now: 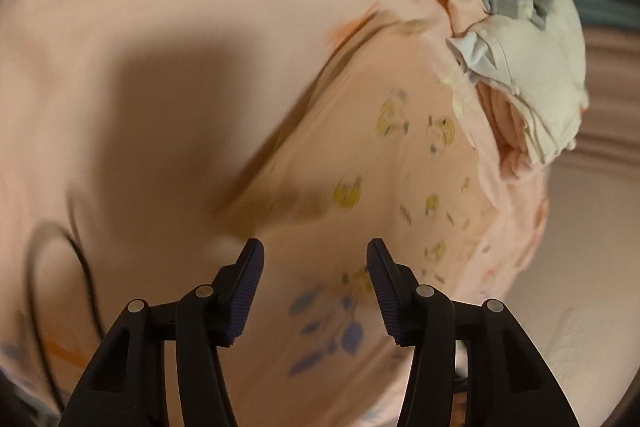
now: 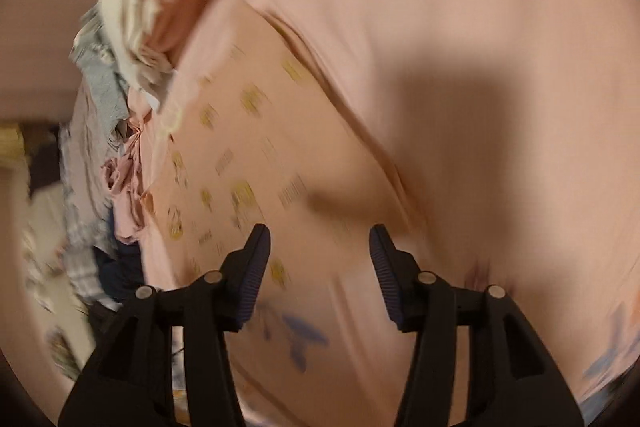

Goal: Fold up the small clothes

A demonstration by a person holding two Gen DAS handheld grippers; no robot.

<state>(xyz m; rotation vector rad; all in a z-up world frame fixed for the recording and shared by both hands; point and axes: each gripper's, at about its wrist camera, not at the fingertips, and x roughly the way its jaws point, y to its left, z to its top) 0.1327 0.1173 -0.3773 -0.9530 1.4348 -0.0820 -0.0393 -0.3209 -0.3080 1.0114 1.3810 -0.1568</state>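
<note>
A small peach garment [image 1: 380, 167] printed with little yellow figures lies flat on a pink sheet [image 1: 160, 7], blurred by motion. My left gripper [image 1: 315, 247] hangs just above its near part, open, with nothing between its fingers. In the right wrist view the same garment [image 2: 248, 147] stretches from the middle to the lower left. My right gripper [image 2: 320, 233] is above its near edge, also open and holding nothing. Shadows fall on the sheet beside the garment in both views.
A pile of loose clothes, grey, cream and pink [image 1: 520, 47], sits at the far end of the garment; it shows at the left of the right wrist view [image 2: 120, 27]. A dark cable [image 1: 80, 247] loops over the sheet at the left. Blue flower prints [image 2: 300, 339] mark the sheet.
</note>
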